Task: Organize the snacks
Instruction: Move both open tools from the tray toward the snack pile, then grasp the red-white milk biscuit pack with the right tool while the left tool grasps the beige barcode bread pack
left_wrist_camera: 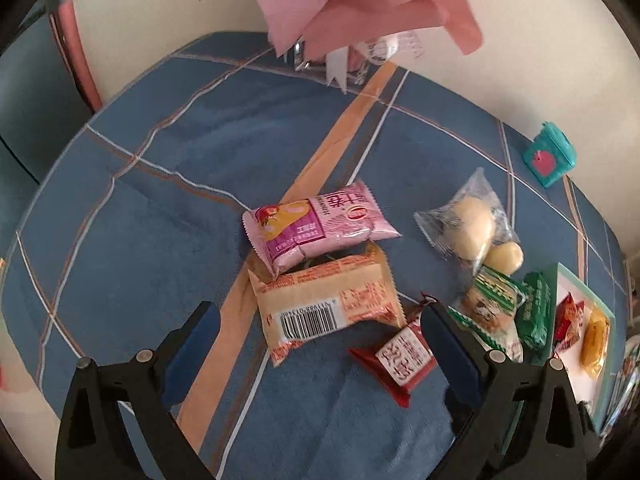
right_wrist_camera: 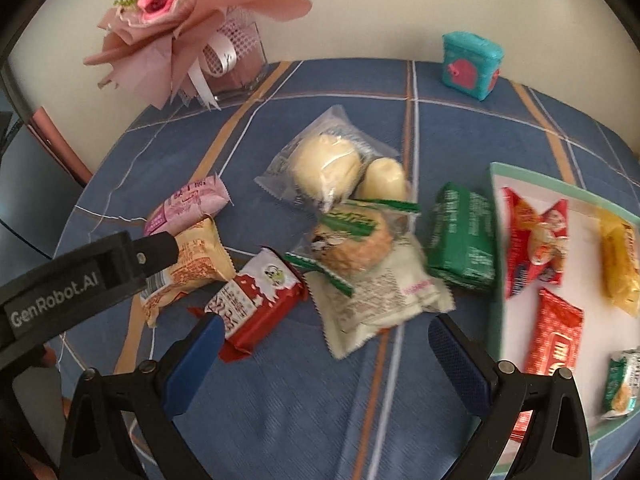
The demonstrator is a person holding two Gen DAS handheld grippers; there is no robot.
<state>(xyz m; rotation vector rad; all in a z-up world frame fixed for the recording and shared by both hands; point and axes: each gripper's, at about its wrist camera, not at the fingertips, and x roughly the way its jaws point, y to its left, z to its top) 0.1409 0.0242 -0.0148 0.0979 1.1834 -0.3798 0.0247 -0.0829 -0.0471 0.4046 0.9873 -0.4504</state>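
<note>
Blue plaid tablecloth (right_wrist_camera: 280, 400) carries the loose snacks; your teal-rimmed tray (right_wrist_camera: 494, 240) at the right edge already holds several packets. Next in size, the beige packet (left_wrist_camera: 328, 304) lies under the pink packet (left_wrist_camera: 320, 224), between the spread fingers of your left gripper (left_wrist_camera: 320, 344), nothing pinched. Your right gripper (right_wrist_camera: 324, 360), also spread and empty, hovers near the white wrapper (right_wrist_camera: 384, 300). Smallest, the red packet (right_wrist_camera: 256, 300) lies just beside its blue finger (right_wrist_camera: 192, 364): closing here may snag it or topple the pink one.

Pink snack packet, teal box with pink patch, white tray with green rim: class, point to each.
Pink snack packet (left_wrist_camera: 320, 224), left wrist view, packet middle.
Teal box with pink patch (right_wrist_camera: 471, 65), right wrist view, front face.
White tray with green rim (right_wrist_camera: 496, 240), right wrist view, left rim.
</note>
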